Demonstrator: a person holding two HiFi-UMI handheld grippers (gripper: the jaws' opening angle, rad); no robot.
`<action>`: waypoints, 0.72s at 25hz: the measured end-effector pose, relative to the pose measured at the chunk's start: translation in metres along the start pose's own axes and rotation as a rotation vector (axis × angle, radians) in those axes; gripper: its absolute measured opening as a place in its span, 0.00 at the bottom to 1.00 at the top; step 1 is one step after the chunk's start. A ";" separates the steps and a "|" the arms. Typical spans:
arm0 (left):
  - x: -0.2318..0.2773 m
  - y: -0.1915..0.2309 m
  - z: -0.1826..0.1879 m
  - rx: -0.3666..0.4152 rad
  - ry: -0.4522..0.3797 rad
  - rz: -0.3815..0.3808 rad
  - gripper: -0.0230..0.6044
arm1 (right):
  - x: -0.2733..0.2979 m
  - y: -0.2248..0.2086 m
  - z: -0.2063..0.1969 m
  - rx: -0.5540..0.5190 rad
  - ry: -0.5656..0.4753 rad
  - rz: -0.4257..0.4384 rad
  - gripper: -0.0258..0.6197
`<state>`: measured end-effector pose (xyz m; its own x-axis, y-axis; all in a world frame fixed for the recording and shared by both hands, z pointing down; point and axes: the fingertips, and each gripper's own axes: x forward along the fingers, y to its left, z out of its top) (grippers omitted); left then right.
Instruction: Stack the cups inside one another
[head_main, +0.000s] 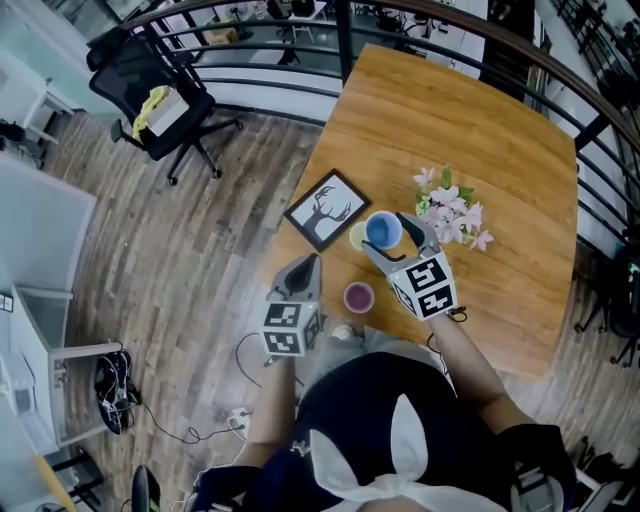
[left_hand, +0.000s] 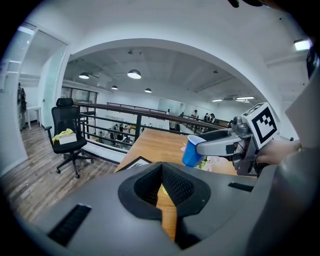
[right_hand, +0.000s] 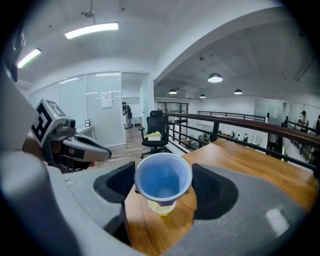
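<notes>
At a wooden table (head_main: 480, 150) beside a mezzanine railing (head_main: 250, 62), the right gripper (head_main: 386, 233) pinches an upright, empty blue cup (right_hand: 163, 178) directly over a yellow cup (head_main: 356, 238). A purple cup (head_main: 359, 297) stands near the table's edge. The left gripper (head_main: 306, 264), jaws pressed together, holds nothing.

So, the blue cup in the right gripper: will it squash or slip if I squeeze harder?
Likely light and thin-walled: the blue cup looks disposable, so it may flex in the right gripper. It tapers downward, so it could slip in the grip. It is empty, so it would probably tip if set off-centre on the yellow cup.
</notes>
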<state>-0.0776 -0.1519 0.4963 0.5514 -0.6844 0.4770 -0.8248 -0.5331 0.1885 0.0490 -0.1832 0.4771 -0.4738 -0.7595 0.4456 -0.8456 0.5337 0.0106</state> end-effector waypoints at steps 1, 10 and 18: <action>0.000 0.001 0.000 -0.003 0.001 0.005 0.06 | 0.002 0.000 0.000 -0.001 0.001 0.007 0.59; 0.005 0.008 -0.007 -0.030 0.028 0.041 0.06 | 0.029 -0.001 -0.008 0.000 0.027 0.060 0.59; 0.011 0.015 -0.018 -0.057 0.054 0.074 0.06 | 0.053 -0.002 -0.029 0.009 0.075 0.101 0.59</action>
<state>-0.0858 -0.1586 0.5194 0.4829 -0.6923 0.5362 -0.8694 -0.4524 0.1988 0.0328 -0.2136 0.5262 -0.5369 -0.6720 0.5101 -0.7969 0.6024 -0.0452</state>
